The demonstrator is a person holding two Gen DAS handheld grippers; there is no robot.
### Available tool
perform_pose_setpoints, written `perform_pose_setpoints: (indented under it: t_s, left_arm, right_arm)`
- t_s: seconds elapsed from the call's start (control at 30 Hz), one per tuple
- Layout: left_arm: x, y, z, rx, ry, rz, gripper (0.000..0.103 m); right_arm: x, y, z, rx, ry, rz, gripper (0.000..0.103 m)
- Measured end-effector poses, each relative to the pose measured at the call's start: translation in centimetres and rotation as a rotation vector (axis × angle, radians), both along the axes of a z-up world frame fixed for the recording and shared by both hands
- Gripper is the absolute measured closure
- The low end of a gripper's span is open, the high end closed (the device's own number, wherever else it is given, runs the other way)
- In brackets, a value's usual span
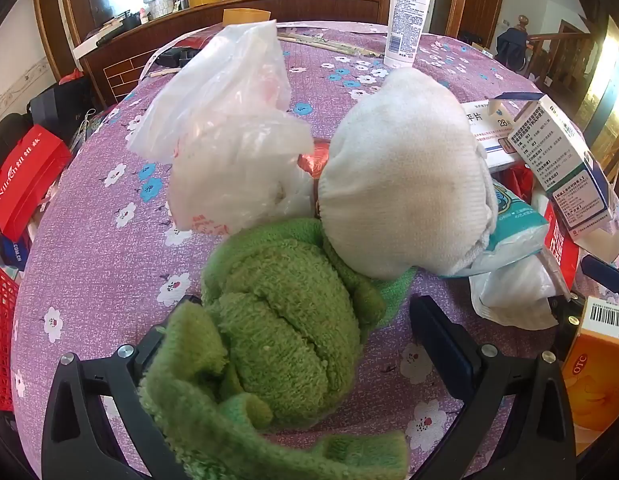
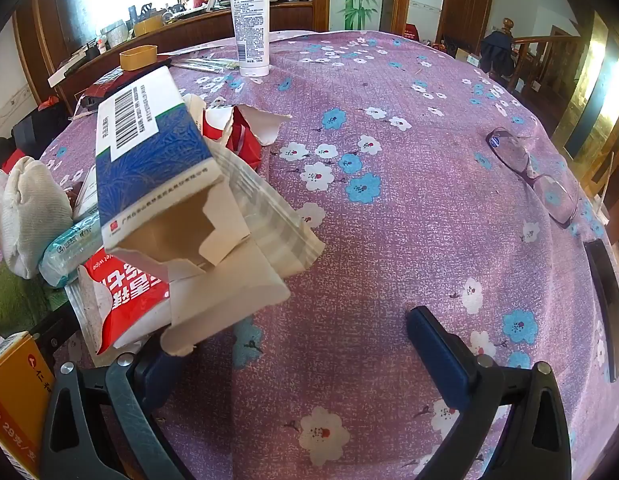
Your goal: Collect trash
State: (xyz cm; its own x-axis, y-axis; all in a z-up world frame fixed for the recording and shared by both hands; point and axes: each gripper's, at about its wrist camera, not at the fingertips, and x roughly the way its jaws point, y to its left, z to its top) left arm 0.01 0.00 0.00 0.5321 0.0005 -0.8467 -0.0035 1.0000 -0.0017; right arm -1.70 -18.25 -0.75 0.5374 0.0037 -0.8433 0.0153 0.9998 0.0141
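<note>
Both sets of tongs are held wide open over the flowered tablecloth [image 2: 389,240], and nothing is gripped. Between the spread jaws of the left gripper [image 1: 305,344] a green towel [image 1: 277,344] is seen, bunched and draping over the left finger, but it is not pinched. The trash is piled just beyond: a crumpled plastic bag [image 1: 225,120] to the far left, judged feather-light, slippery and best taken by a gathered fold; a white sock [image 1: 401,176] beside it, soft and easily squeezed. Under the right gripper [image 2: 297,344] bare cloth is framed, with an opened blue carton [image 2: 157,160] and a red-and-white wipes packet [image 2: 125,296] lying to the near left, the carton's flap close to the left finger. The carton is judged light but crushable, best taken across its flat sides. A lotion tube [image 2: 251,20] stands upright at the far edge, and eyeglasses [image 2: 533,172] lie to the right, fragile and better left alone. An orange box [image 1: 597,364] crowds the gap between the two grippers.
</note>
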Motion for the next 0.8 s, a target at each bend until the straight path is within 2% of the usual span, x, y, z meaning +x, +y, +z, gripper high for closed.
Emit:
perform_pose_setpoints:
  t_s: [0.17,0.27,0.33,0.47,0.6,0.67,0.8]
  left_arm:
    - [0.0,0.1,0.1,-0.003,0.003,0.0,0.0]
    - [-0.4,0.8,0.5,-0.033,0.042,-0.027,0.0]
    - [-1.2,1.8,1.7,-0.063,0.016,-0.031,0.0]
    - [-3.0,3.9,4.6,-0.112,-0.048,-0.025,0.0]
    - [-6.4,4.5,7.5,-0.1,-0.189,-0.031,0.0]
    - [-8.8,4.5,8.6,-0.088,-0.281,-0.012,0.0]
    - [-14.8,3.2,8.9,0.009,-0.469,-0.006,0.0]
  right_arm:
    - [0.0,0.0,0.0,-0.005,0.0,0.0,0.0]
    - [0.2,-0.1,0.2,-0.006,0.025,0.024,0.0]
    - [-0.2,-0.6,0.7,0.024,0.078,0.052,0.0]
    - [-2.5,-3.3,3.8,0.035,0.02,0.022,0.0]
    - [-5.8,-5.4,6.2,0.097,-0.08,-0.022,0.0]
    - [-8.4,-5.2,7.6,0.157,-0.16,0.0,0.0]
    - [-13.0,-2.7,8.8,0.175,-0.272,0.054,0.005]
